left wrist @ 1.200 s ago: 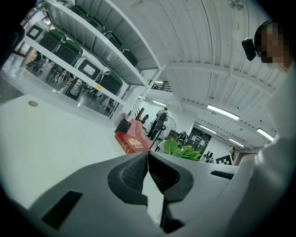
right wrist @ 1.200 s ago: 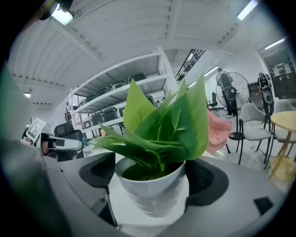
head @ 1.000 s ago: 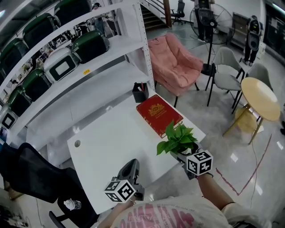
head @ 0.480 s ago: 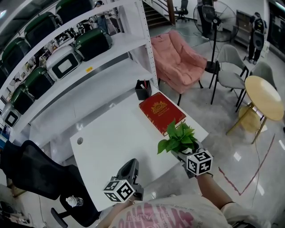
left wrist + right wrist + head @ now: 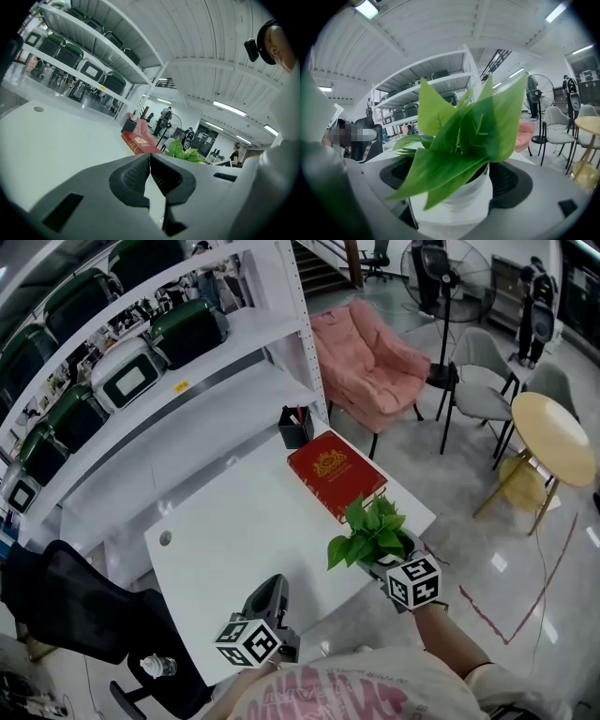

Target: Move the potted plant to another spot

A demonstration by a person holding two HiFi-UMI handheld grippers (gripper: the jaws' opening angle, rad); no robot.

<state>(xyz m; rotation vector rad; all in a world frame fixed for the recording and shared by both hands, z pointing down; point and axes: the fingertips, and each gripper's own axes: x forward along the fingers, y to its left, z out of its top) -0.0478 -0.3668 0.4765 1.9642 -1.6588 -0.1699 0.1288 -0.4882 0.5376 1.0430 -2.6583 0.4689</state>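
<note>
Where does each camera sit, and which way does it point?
Head view: on the person's head, facing steeply down at the desk; left gripper, right gripper and shirt show.
Left gripper view: on the left gripper, facing along its shut jaws over the desk to the red book.
Right gripper view: on the right gripper, facing the potted plant its jaws clamp.
Shared: all three show the potted plant.

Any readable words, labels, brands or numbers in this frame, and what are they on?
No text here can be read.
Red book: gold crest and lettering, too small.
Yellow sticker on the shelf edge: too small.
Pink print on the person's shirt: cut off, illegible.
</note>
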